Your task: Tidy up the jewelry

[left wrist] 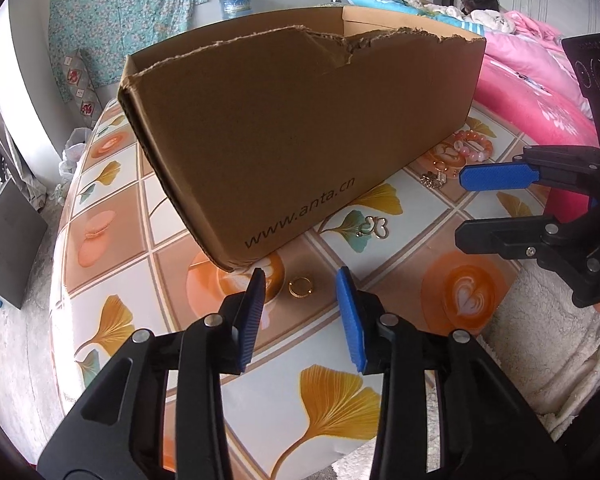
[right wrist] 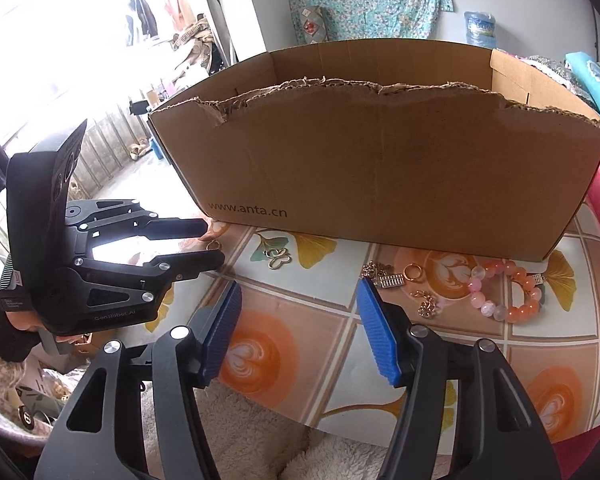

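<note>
A torn-edged cardboard box (left wrist: 300,128), printed with a web address along its lower side, stands on a surface (left wrist: 340,400) covered in a cloth of ginkgo leaves and latte-art cups. The jewelry lies loose on that cloth in front of the box, none of it inside so far as the views show (the box's floor is hidden by its near wall).

The left gripper (left wrist: 300,284) points down at the surface with its blue-padded fingers (left wrist: 350,320) parted, and a small gold ring (left wrist: 300,287) lies on the cloth in the gap between their tips, just beside the box's near corner. The pads do not touch it; the fingers hold nothing.

Further right along the box's front sits a gold heart-loop pendant (left wrist: 374,229), then a cluster: a silver chain (right wrist: 374,270), a silver abacus-like charm (right wrist: 390,281), a second gold ring (right wrist: 414,272), a small gold trinket (right wrist: 428,304), and a bracelet of orange and pink beads (right wrist: 504,292) resting against the box's foot.

The right gripper (right wrist: 298,290) hovers over the near edge of the surface, its fingers (right wrist: 378,332) spread apart and empty, the right tip close to the silver chain, though whether it touches I cannot tell. A fluffy white fabric (right wrist: 240,432) lies below it.
</note>
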The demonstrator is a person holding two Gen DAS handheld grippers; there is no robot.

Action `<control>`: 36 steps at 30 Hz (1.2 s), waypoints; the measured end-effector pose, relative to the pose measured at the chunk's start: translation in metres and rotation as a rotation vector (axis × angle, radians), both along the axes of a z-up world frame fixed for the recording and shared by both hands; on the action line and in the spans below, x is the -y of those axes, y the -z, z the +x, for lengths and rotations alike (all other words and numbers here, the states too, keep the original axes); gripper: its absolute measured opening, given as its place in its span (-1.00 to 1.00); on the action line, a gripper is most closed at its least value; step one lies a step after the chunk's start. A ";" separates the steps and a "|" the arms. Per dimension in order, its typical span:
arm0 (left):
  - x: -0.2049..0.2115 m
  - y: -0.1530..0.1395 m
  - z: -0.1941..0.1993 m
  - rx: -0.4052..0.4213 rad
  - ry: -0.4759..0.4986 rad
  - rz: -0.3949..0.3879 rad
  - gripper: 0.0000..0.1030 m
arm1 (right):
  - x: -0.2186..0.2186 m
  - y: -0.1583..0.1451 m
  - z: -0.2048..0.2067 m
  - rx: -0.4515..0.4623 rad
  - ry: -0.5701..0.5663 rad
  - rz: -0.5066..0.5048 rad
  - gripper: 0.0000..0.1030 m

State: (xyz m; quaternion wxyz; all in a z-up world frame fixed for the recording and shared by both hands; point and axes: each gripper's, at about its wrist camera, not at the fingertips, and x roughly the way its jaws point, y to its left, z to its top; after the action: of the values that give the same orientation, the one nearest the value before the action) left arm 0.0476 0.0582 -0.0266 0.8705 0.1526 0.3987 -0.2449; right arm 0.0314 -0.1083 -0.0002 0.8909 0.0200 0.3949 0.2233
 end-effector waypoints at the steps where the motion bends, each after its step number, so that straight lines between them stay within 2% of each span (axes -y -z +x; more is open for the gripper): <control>1: 0.001 0.000 0.001 -0.001 0.007 0.000 -0.38 | -0.001 0.000 0.001 0.000 -0.002 0.002 0.13; 7: -0.002 0.000 0.005 -0.028 0.030 -0.031 -0.53 | -0.001 0.000 0.006 -0.001 -0.005 0.024 0.12; 11: -0.005 0.000 0.007 -0.031 0.025 -0.048 -0.62 | -0.002 0.000 0.008 0.002 -0.014 0.033 0.03; 15: -0.008 0.000 0.009 -0.039 0.003 -0.061 -0.79 | -0.004 -0.001 0.013 0.004 -0.031 0.032 -0.06; 20: -0.007 0.000 0.006 -0.034 -0.009 -0.059 -0.79 | -0.015 -0.001 0.021 0.013 -0.073 -0.022 -0.21; 27: -0.012 -0.001 0.006 -0.042 -0.030 -0.100 -0.79 | -0.034 0.005 0.036 -0.004 -0.151 -0.106 -0.33; 36: -0.017 -0.001 0.007 -0.043 -0.032 -0.119 -0.79 | -0.050 0.010 0.044 -0.009 -0.188 -0.187 -0.55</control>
State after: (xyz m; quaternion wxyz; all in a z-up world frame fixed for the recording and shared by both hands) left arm 0.0547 0.0747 -0.0258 0.8731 0.0890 0.4043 -0.2575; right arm 0.0757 -0.0583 -0.0103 0.8623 -0.0993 0.4182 0.2678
